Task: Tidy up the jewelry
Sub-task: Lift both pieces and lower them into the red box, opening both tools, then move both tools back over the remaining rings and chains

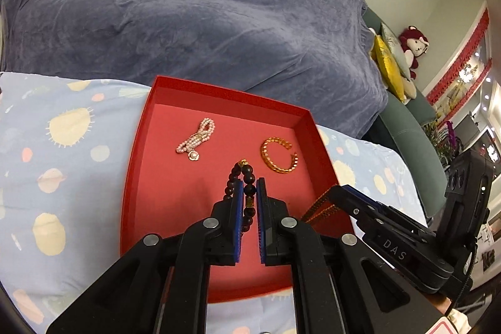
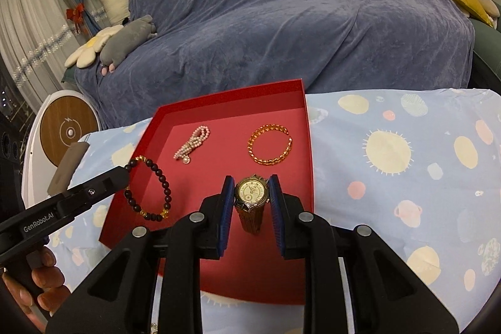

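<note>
Red tray [image 1: 150,127] on the table already holds a pearl bracelet [image 1: 197,138] and gold bangle [image 1: 278,155]. Both claws hover over it mid-delivery: left claw [image 1: 249,190] clamps a dark bead bracelet [image 1: 247,177], right claw [image 2: 252,188] grips a watch [image 2: 252,191]. Next, seemingly, lower and release.

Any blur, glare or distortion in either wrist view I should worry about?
Left wrist view: sharp and evenly lit, fisheye bows the red box. Right wrist view: watch dial crisp and glare-free, dark corners only.
</note>
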